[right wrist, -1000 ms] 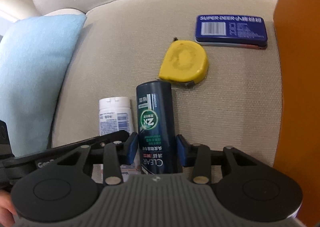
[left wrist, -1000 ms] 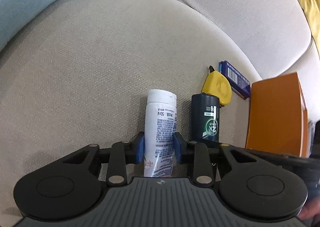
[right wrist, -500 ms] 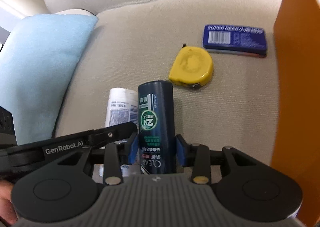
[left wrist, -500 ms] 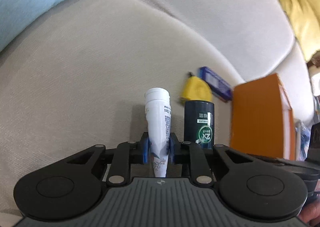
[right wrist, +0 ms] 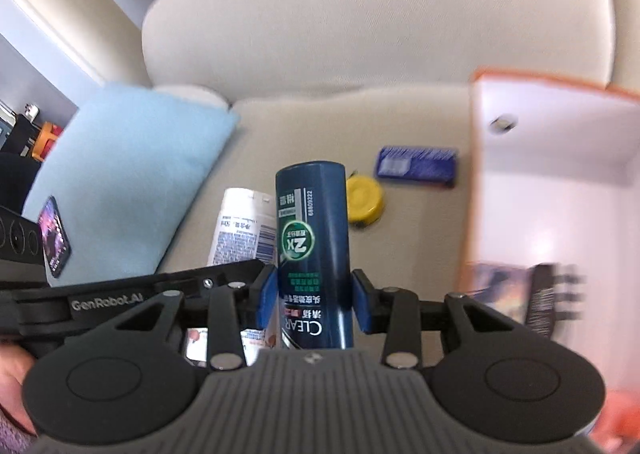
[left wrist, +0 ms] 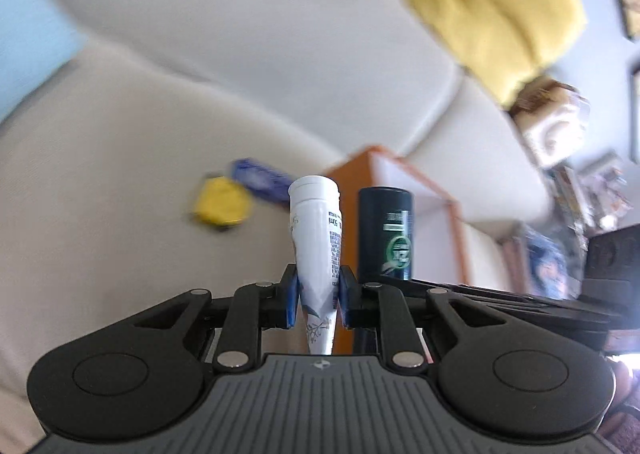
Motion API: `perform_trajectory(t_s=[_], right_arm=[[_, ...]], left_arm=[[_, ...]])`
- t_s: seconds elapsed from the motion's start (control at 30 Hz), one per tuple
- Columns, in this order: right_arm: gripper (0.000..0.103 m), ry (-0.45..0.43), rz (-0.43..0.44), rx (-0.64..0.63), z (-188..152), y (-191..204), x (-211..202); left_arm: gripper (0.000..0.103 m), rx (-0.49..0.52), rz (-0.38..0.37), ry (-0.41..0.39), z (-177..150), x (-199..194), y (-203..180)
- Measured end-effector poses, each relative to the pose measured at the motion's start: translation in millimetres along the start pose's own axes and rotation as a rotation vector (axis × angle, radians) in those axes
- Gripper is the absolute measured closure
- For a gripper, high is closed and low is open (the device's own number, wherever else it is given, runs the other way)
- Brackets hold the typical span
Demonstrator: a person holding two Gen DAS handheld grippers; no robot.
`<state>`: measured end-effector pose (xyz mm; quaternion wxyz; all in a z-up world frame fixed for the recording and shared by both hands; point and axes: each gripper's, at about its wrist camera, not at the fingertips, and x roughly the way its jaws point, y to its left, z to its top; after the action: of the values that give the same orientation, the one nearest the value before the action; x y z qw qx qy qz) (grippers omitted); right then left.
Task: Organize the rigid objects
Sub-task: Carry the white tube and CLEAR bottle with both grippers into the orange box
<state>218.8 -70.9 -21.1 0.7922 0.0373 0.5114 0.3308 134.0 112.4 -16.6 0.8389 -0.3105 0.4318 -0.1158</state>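
Note:
My left gripper (left wrist: 318, 300) is shut on a white tube (left wrist: 316, 238), squeezing it flat, and holds it in the air above the beige sofa seat. Beside it my right gripper (right wrist: 314, 304) is shut on a dark blue shampoo bottle (right wrist: 312, 250), also lifted. Each held item shows in the other view: the bottle (left wrist: 385, 234) to the right of the tube, the tube (right wrist: 244, 228) to the left of the bottle. A yellow tape measure (right wrist: 365, 204) and a blue tin (right wrist: 416, 167) lie on the seat beyond. An orange box (right wrist: 552, 174) with a white inside stands at the right.
A light blue cushion (right wrist: 124, 170) lies at the left of the seat, with a phone (right wrist: 54, 236) on its near edge. A yellow cushion (left wrist: 496, 10) leans on the sofa back. Inside the orange box lie a printed packet (right wrist: 496, 286) and a dark comb-like item (right wrist: 546, 296).
Both grippers have risen off the seat with their items. The left jaws squeezed the tube flatter. The orange box's open white inside has come into view.

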Motion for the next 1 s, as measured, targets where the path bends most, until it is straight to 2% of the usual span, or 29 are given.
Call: perform_trajectory(t_s=[0.17,0.27,0.37,0.47,0.67,1.0], right_arm=[[0.062,-0.049,-0.092,0.008,6.0,-46.5,-58.7],[0.062,-0.057,-0.168,0.028,5.8,-84.7,-78.1],[0.062,-0.044,-0.215,0.057,3.4,-121.8,-84.1],[0.062,-0.005,-0.255,0.064,-0.3,-150.5,-69.2],[0.062,0.084,-0.311,0.035,-7.1,-177.4,-33.5],[0.066,0.182,-0.421,-0.118,-9.6,-168.8,-4.7]], left_arm=[[0.081,0.100,-0.093,0.038,6.1,35.8,-67.5],[0.081,0.151,-0.107,0.075,0.9,64.6,-94.1],[0.081,0.181,-0.090,0.124,-7.5,99.0,-112.1],[0.081,0.184,-0.066,0.169,-15.2,126.8,-120.2],[0.081,0.180,0.012,0.233,-26.8,161.7,-122.5],[0.081,0.161,0.043,0.306,-31.9,201.4,-114.3]])
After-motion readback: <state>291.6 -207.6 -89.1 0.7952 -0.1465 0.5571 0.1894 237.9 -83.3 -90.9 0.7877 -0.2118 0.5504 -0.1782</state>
